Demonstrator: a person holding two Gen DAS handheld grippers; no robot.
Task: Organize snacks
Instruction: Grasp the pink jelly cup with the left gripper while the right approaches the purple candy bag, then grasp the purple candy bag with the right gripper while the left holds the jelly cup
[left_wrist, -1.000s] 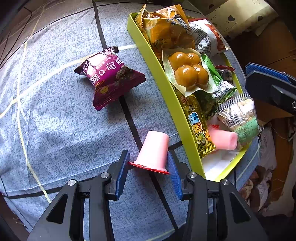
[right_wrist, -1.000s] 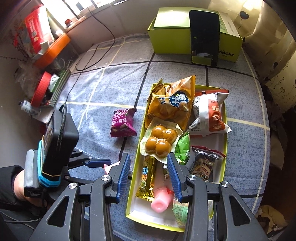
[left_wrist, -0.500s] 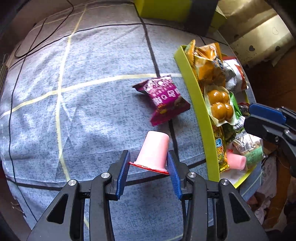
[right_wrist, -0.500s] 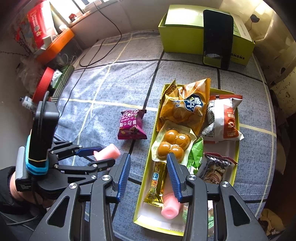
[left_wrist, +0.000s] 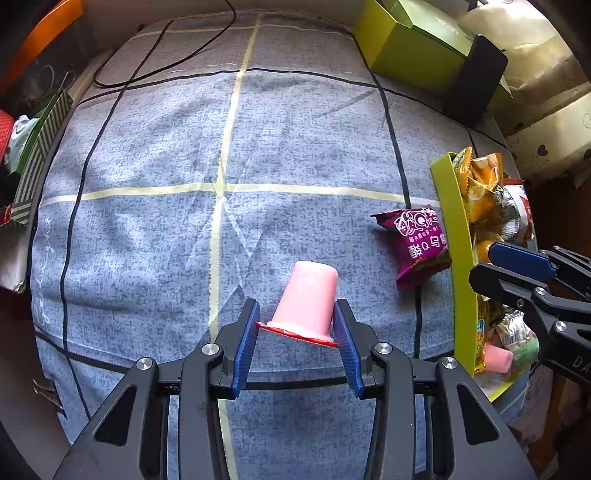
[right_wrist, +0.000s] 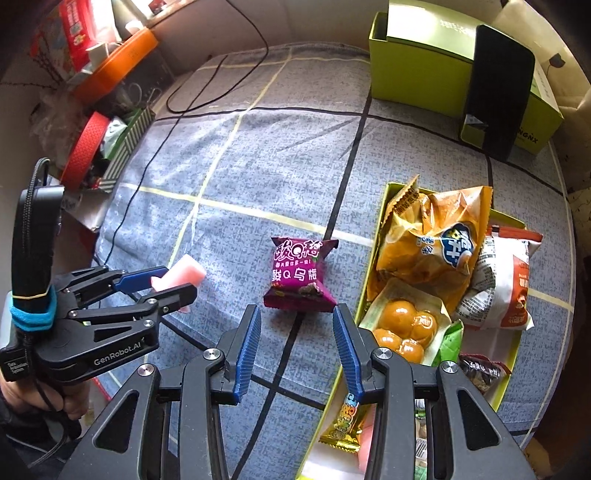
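My left gripper (left_wrist: 297, 325) is shut on a pink jelly cup (left_wrist: 308, 299) with a red lid rim, held above the blue checked cloth; the cup also shows in the right wrist view (right_wrist: 183, 275). A purple snack packet (right_wrist: 299, 275) lies on the cloth left of the yellow-green tray (right_wrist: 371, 258), and it shows in the left wrist view (left_wrist: 421, 245). The tray holds several snacks: an orange bag (right_wrist: 436, 243), a white-red bag (right_wrist: 506, 284), a pack of brown balls (right_wrist: 404, 328). My right gripper (right_wrist: 297, 328) is open and empty, just short of the purple packet.
A green box (right_wrist: 424, 70) with a black phone (right_wrist: 496, 92) leaning on it stands at the back right. A black cable (right_wrist: 207, 103) runs across the cloth's back left. Clutter with an orange tray (right_wrist: 118, 62) and a red roll (right_wrist: 86, 147) lies off the left edge.
My left gripper has swung left, away from the tray, with the pink cup still in it. My right gripper has shifted left from over the tray towards the purple packet.
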